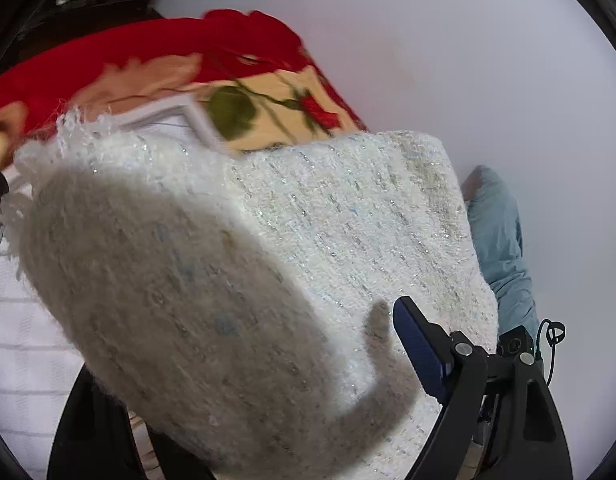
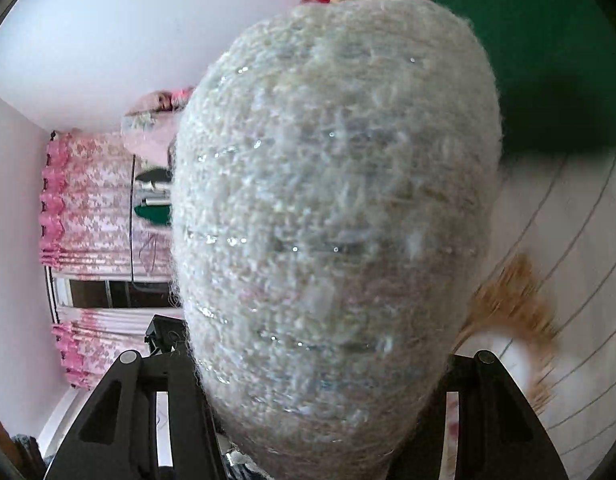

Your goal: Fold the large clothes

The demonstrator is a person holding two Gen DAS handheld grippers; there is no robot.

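Woolly white tweed garment with silver threads (image 1: 348,216) fills both wrist views, lifted off whatever it lay on and draped right over the cameras. In the left wrist view the cloth comes up from between the fingers of the left tool (image 1: 440,364) and spreads away up and to the left; one blue-padded finger (image 1: 418,344) presses against the fabric, and its partner is buried under the shadowed fold, so the tool reads as clamped on the garment. Behind the cloth lies a red and cream bedspread printed with roses (image 1: 267,100), and beside the far edge a pale blue cloth (image 1: 496,240) shows against the white wall.

In the right wrist view the same garment (image 2: 332,208) bulges forward as a rounded bunch straight along the axis of the right tool (image 2: 324,432), hiding both fingertips; the cloth seems pinched there, but the jaws themselves cannot be seen. Pink floral curtains (image 2: 91,208) hang at the left of that view.

Both tools appear to hold one edge, with the garment's long axis running between them. The likely next move is to spread the tools apart and lay the cloth flat on the bedspread.
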